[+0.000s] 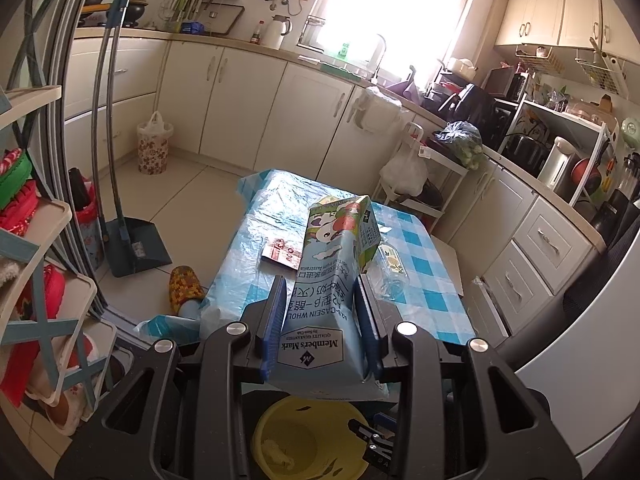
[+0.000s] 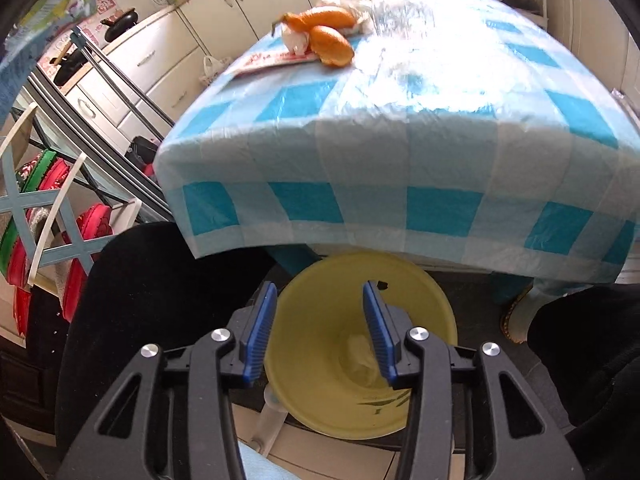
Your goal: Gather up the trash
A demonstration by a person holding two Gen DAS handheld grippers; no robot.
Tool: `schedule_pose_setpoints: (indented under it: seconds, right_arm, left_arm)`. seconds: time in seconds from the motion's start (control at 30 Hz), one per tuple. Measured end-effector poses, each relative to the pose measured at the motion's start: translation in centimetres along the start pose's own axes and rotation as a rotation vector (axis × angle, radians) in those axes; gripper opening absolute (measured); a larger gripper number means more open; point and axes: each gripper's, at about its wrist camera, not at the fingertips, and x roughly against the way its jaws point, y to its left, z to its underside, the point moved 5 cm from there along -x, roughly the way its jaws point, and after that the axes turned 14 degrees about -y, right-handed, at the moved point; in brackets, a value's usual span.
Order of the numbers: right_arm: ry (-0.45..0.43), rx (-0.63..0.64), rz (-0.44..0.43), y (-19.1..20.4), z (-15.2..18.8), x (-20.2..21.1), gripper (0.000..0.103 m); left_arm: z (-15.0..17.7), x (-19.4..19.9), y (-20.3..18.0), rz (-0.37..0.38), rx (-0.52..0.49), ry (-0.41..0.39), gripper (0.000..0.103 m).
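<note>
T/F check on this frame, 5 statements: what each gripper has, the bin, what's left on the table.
1. The left gripper is shut on the milk carton. True.
2. The right gripper holds an orange peel. False: it is open and empty, above the yellow bin.
3. The yellow bin stands on the table. False: it sits below the table edge, at floor level.
4. Orange peels lie on the checked tablecloth. True.
5. The yellow bin is empty. False: a pale crumpled piece lies inside.
</note>
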Motion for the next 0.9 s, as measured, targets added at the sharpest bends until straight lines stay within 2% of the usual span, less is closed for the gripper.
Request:
schedule_pose_setpoints:
  seconds: [0.2,0.27,0.9]
  right_arm:
    - [-0.131,0.048,0.007,0.5,-1.7,2.0,0.060]
    - [-0.157,0.053,0.009,0.6,-2.0,2.4,0.061]
    - [-0.212,0.039,0.020,0.5,-2.7,3.6,0.063]
  left_arm:
    - [0.1,0.4,0.4,-0.002,0.010,-0.005,0.033]
    - [0.1,0.4,0.4,-0.001,0.010,-0.006,0.033]
    - [0.2,0.7,0.2,0.006,0.006,-0.006,0.033]
